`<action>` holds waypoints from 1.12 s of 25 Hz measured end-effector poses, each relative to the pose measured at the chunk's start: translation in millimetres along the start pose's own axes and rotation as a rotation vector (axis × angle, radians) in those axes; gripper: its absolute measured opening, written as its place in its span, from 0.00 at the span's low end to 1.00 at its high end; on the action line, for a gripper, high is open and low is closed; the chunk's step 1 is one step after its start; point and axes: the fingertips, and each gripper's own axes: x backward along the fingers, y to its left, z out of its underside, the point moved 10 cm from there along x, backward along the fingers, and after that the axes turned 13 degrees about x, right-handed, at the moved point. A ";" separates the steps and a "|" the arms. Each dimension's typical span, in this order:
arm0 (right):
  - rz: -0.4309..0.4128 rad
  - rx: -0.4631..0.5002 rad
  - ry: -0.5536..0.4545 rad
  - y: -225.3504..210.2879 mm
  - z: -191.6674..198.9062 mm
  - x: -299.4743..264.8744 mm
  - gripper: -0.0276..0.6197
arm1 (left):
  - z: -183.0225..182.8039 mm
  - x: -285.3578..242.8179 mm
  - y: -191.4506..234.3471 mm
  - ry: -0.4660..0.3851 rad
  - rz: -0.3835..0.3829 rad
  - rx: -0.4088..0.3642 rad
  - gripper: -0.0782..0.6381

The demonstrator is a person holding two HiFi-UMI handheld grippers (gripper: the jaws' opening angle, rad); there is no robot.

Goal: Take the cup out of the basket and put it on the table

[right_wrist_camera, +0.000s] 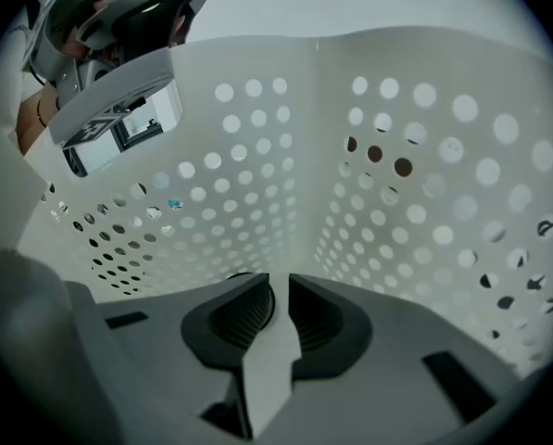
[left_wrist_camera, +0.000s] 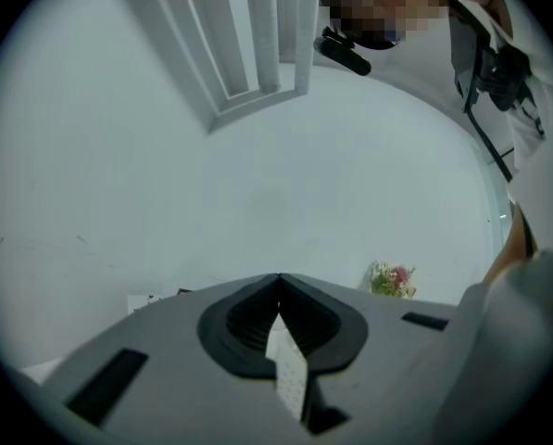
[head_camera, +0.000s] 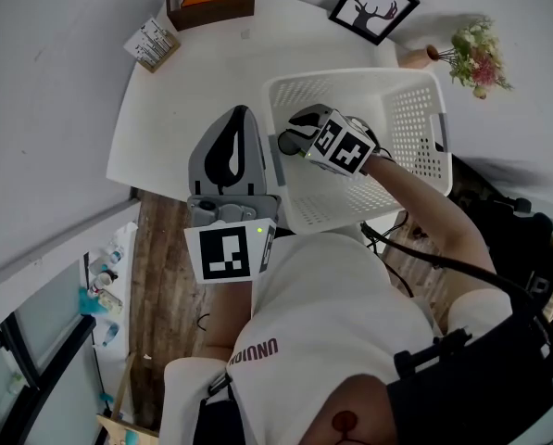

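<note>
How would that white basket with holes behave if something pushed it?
Probably light: the basket is thin-looking plastic, walls full of holes. It would likely slide rather than tip, being wide and low on the smooth table. Its walls may flex if squeezed.

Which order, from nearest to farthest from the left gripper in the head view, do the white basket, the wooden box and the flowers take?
1. white basket, just to the right of the left gripper.
2. wooden box, ahead, at the far edge of the table.
3. flowers, far right, beyond the basket.
</note>
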 end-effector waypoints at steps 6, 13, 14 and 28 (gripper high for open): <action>0.004 0.035 0.034 2.2 0.8 -5.6 0.14 | -2.2 1.3 2.7 -0.003 -0.009 0.001 0.13; -0.010 0.028 0.038 2.5 3.8 -9.6 0.14 | -0.5 1.3 2.2 -0.002 -0.010 0.004 0.13; -0.014 0.025 0.037 2.4 4.3 -9.9 0.14 | -0.5 1.1 1.9 -0.002 -0.009 0.003 0.13; -0.043 0.022 0.072 7.5 10.0 -20.1 0.14 | -0.3 0.0 1.8 -0.003 -0.010 0.005 0.13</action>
